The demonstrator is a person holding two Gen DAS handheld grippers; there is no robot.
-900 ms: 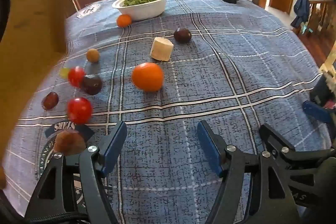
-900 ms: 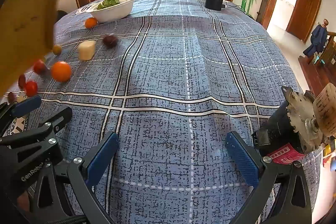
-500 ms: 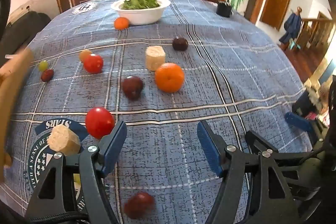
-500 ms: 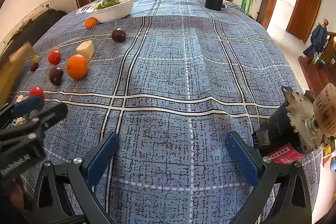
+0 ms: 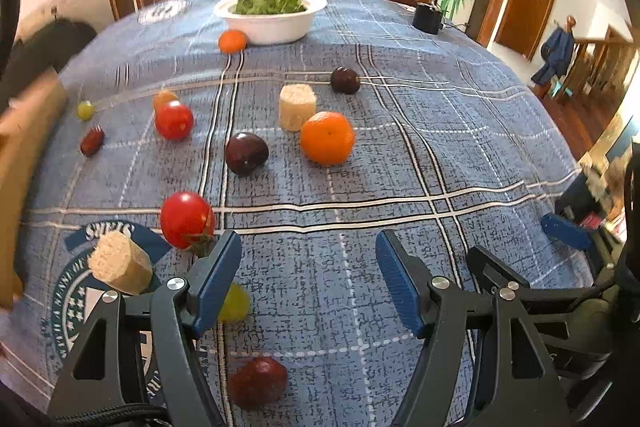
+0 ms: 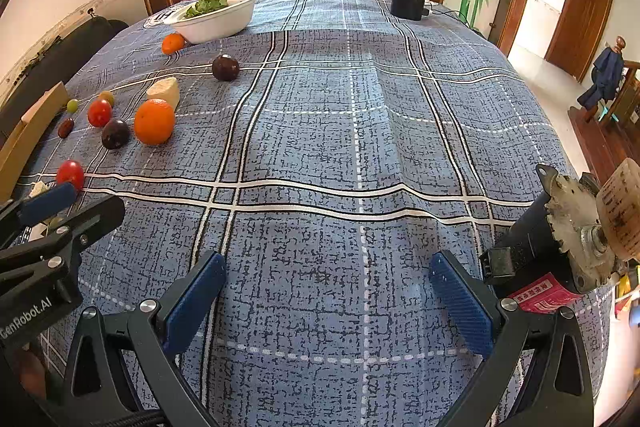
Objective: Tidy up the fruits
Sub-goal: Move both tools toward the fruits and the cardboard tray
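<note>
Loose fruits lie scattered on the blue plaid tablecloth [image 5: 400, 131]. In the left wrist view I see a large orange [image 5: 327, 138], a dark plum [image 5: 245, 153], a red tomato [image 5: 186, 219] by the left finger, another tomato [image 5: 174, 120], a green grape [image 5: 235, 303], a dark red fruit [image 5: 258, 381] under the gripper, and a small orange [image 5: 232, 41]. My left gripper [image 5: 308, 279] is open and empty above the cloth. My right gripper [image 6: 328, 303] is open and empty, far right of the fruits; the large orange [image 6: 154, 121] shows at its left.
A white bowl of greens [image 5: 271, 15] stands at the far side. Two pale cut cylinders [image 5: 297, 106] [image 5: 119, 263] lie among the fruits. A cardboard box [image 6: 30, 131] sits at the left edge. A power tool [image 6: 568, 239] lies at the right edge, and a black object [image 6: 407, 3] stands far back.
The cardboard box has swung away to the left and the fruits have spread out over the cloth. The left gripper's view has shifted left; both grippers stay open.
</note>
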